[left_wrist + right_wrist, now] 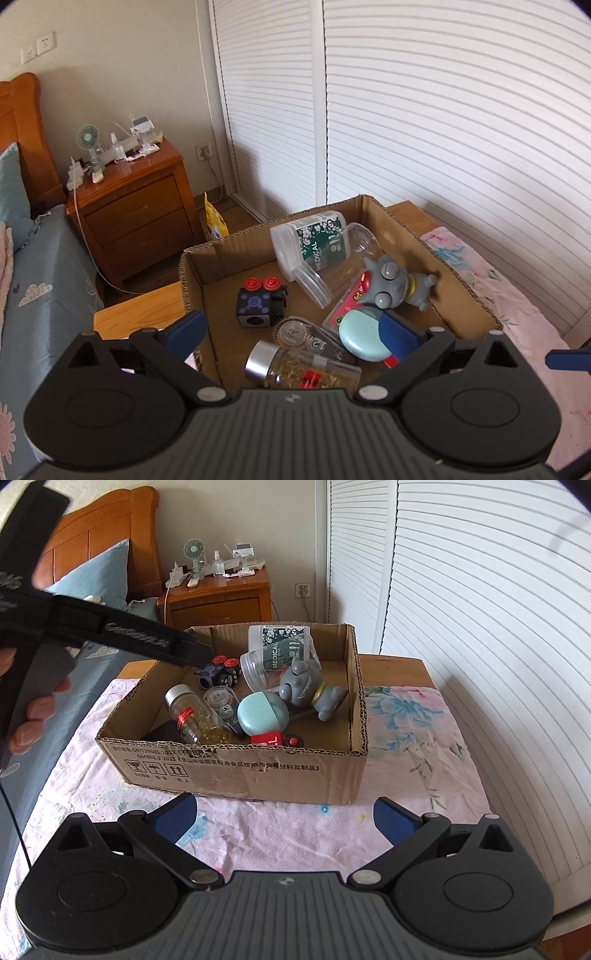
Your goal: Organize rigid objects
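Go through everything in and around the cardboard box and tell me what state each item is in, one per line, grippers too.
cardboard box: flaps open, upright on the floral cloth
glass bottle: capped, lying tilted in the box
clear jar: on its side
medical bottle: tipped over
grey toy figure: lying down
teal case: closed
left gripper: open above the box, nothing gripped
right gripper: open, empty

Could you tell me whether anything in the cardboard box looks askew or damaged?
Nothing looks broken, but the contents are jumbled: the clear jar and capped bottle lie on their sides, and the grey toy is tipped over.
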`<action>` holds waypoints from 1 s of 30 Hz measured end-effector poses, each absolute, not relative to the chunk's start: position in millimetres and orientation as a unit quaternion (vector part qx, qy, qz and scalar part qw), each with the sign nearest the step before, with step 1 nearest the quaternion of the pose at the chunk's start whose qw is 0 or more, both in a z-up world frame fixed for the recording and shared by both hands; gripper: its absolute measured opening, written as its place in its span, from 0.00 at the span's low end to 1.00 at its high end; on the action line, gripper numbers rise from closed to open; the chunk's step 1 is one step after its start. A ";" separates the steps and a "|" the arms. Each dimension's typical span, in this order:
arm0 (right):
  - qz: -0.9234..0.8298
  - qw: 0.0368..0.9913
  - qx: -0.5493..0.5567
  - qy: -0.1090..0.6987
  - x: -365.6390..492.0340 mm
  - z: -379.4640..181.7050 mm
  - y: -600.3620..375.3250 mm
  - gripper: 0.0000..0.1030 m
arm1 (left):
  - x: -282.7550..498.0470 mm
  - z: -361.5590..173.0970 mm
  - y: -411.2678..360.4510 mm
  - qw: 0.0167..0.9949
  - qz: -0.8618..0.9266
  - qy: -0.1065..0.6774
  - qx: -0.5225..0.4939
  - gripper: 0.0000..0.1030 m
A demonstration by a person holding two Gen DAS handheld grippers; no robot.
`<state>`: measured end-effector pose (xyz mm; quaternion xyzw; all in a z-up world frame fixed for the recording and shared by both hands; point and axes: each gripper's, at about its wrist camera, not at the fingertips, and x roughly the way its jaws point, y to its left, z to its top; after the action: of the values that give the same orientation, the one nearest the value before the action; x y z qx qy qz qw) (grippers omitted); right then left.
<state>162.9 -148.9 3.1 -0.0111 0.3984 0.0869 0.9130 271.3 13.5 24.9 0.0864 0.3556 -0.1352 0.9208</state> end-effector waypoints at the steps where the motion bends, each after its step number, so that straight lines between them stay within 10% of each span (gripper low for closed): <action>1: 0.086 0.914 -0.011 0.397 161.3 4.6 -148.2 1.00 | 263.5 28.5 16.7 0.923 -0.132 0.351 0.084 0.97; 30: 0.054 0.926 -0.021 0.372 94.7 39.5 -146.4 1.00 | 93.6 30.5 31.9 0.937 -0.002 0.349 -0.002 0.99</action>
<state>94.7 -146.4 39.5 -0.0214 0.3718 0.0539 0.9265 93.6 31.9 30.5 -0.0023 0.3492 -0.0017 0.9370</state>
